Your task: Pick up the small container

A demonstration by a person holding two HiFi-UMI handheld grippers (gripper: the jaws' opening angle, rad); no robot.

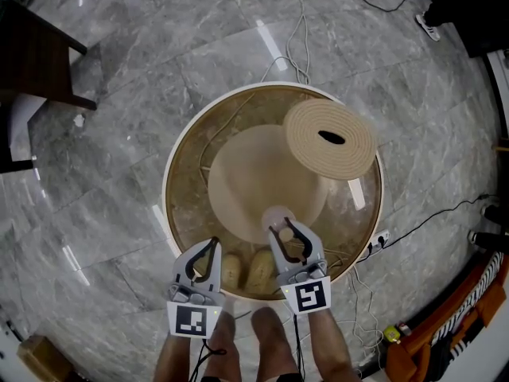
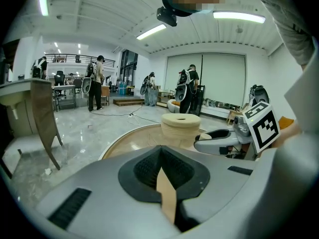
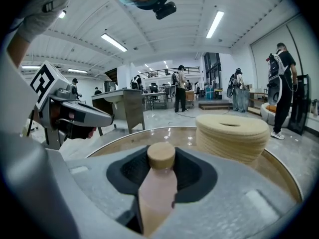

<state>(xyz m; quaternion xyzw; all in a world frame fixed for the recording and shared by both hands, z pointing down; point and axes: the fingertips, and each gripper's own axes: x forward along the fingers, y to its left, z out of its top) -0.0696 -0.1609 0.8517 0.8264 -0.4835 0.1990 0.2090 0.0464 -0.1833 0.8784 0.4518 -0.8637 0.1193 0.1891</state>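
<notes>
The small container (image 1: pixel 277 216), a pale pink bottle (image 3: pixel 155 188) with a beige cap, sits between the jaws of my right gripper (image 1: pixel 280 228) over the near part of the round glass table (image 1: pixel 176 213). In the right gripper view both jaws press its sides, and its cap points away from the camera. I cannot tell whether it touches the glass. My left gripper (image 1: pixel 210 245) hangs beside it to the left at the table's near edge. Its jaws meet at the tips with nothing between them (image 2: pixel 160 156).
A thick round woven disc (image 1: pixel 330 138) with a slot in its middle stands on the table's far right. A beige base (image 1: pixel 246 173) shows under the glass. Cables and a power strip (image 1: pixel 380 237) lie on the marble floor, with dark furniture (image 1: pixel 36 54) at left.
</notes>
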